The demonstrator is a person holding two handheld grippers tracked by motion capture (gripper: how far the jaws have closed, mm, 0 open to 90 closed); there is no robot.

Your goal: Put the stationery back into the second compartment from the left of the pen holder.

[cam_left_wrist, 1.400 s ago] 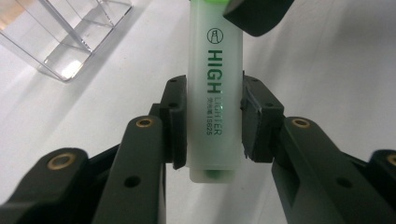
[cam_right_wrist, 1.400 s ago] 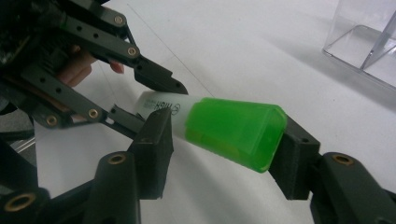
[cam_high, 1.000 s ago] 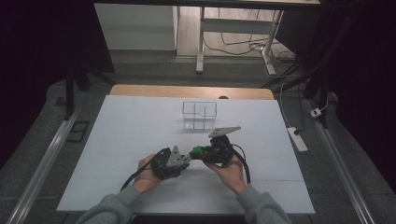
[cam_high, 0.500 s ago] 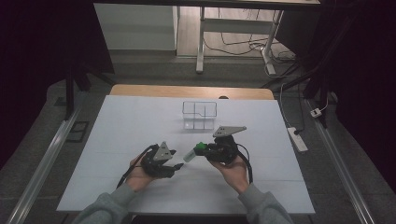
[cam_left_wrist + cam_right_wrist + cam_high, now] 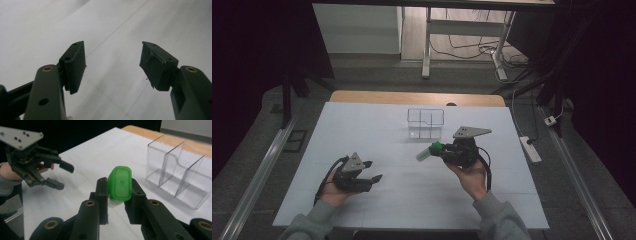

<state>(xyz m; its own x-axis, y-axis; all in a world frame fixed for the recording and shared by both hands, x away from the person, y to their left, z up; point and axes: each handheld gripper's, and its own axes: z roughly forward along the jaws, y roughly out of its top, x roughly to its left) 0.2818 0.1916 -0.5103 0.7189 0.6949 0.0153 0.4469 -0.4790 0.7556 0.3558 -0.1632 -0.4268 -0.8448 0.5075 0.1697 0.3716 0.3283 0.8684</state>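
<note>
Right gripper (image 5: pixel 443 149) raised above white table (image 5: pixel 377 125), jaws clamped on green-capped tube (image 5: pixel 119 184), tube pointing left, clear divided container (image 5: pixel 425 123) just beyond, left gripper (image 5: pixel 373 171) low at front left, jaws spread wide, holding nothing

Two hand-held grippers (image 5: pixel 371 170) (image 5: pixel 438 151), one green-capped tube (image 5: pixel 429 150), one clear organizer (image 5: pixel 426 123).

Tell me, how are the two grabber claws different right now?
The left gripper is open and empty; the right gripper is shut on the green-capped tube. The left gripper sits nearer the person, the right gripper closer to the clear plastic organizer. Both are black, each held in a hand.
</note>
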